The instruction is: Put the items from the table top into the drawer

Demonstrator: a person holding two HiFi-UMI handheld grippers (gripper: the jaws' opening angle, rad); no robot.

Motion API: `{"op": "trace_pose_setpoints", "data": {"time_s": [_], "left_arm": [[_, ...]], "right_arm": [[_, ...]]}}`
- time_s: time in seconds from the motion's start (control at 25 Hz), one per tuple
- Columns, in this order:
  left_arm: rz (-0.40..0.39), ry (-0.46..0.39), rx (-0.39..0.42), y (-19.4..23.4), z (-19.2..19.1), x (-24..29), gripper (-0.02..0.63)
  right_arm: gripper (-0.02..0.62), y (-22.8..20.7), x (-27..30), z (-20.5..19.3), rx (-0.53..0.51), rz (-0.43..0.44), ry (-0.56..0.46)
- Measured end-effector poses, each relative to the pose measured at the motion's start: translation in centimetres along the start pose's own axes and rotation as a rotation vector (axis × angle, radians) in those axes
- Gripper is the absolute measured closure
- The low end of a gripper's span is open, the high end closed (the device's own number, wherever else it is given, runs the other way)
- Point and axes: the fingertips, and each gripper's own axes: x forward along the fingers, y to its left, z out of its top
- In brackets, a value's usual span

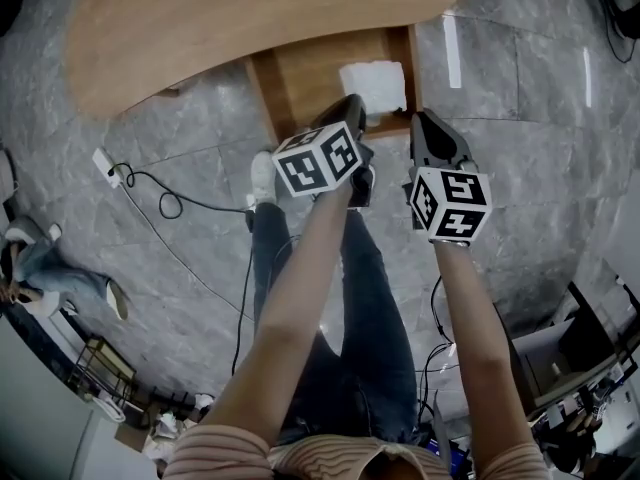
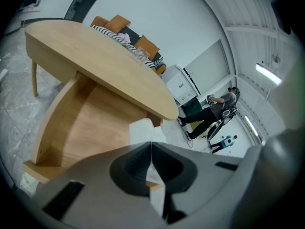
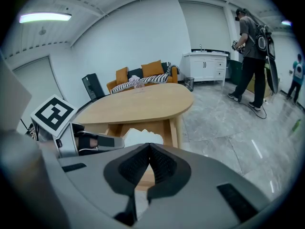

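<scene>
A white, crumpled-looking wad (image 1: 372,86) lies at the right side of the open wooden drawer (image 1: 305,73), below the edge of the oval worktop (image 1: 250,18). Near the drawer's front hover the left gripper (image 1: 350,103) and right gripper (image 1: 425,120), each with its fingers pressed together on nothing. A cable (image 1: 165,203) trails across the grey floor (image 1: 520,168).

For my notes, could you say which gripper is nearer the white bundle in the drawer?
The left gripper: its jaws reach over the drawer, right beside the bundle.
</scene>
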Motion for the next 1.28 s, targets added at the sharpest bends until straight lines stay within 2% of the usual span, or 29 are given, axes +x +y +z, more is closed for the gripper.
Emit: {"op": "trace_pose_setpoints", "data": {"time_s": [0.36,0.64,0.96,1.28], "left_arm": [[0.021,0.022,-0.011,1.7,-1.5,4.3,0.589],[0.024,0.09,-0.038,2.2,-3.9,6.9,0.589],[0.078,0.135,-0.07,3.8,-5.5,7.8,0.589],[0.119,0.182,-0.035,5.4,-6.4,8.5,0.589]], "right_arm": [[0.586,-1.3,2.2,-2.1,0.025,0.018,0.027],[0.586,-2.2,2.7,-3.3,0.025,0.019,0.048],[0.586,-3.1,3.2,-4.1,0.027,0.019,0.065],[0.586,-2.5,3.9,-4.6,0.023,0.03,0.075]]}}
